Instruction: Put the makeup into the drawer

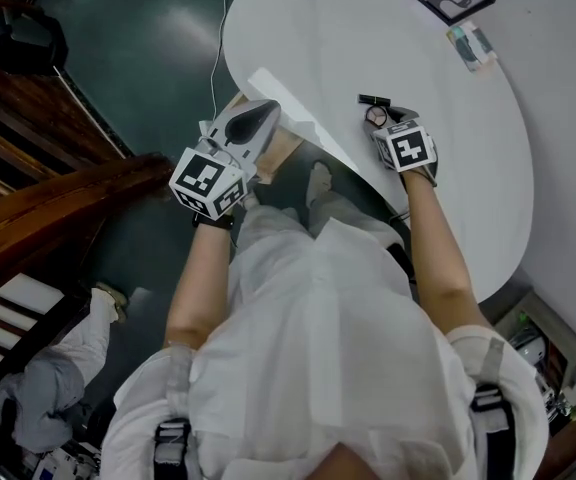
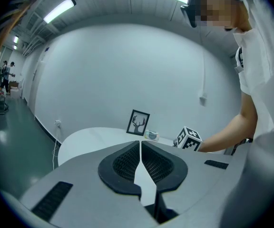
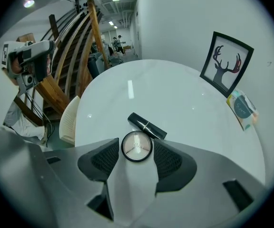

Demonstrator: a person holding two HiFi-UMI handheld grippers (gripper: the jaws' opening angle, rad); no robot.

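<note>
A round compact (image 3: 137,146) lies flat on the white table (image 3: 151,89), with a black lipstick tube (image 3: 147,126) just beyond it. My right gripper (image 3: 137,145) points down over the table's near edge, jaws wide open on either side of the compact, which rests on the table. In the head view the compact (image 1: 376,116) and lipstick (image 1: 373,99) sit just ahead of the right gripper (image 1: 383,126). My left gripper (image 1: 266,111) hovers off the table's left edge; in its own view the left gripper (image 2: 140,144) is shut and holds nothing.
A framed deer picture (image 3: 225,63) stands at the table's far side, a small printed packet (image 3: 241,109) beside it. A pale chair (image 3: 68,120) stands at the table's left edge, a wooden staircase (image 1: 58,188) behind. Another person (image 1: 48,388) sits low on the left.
</note>
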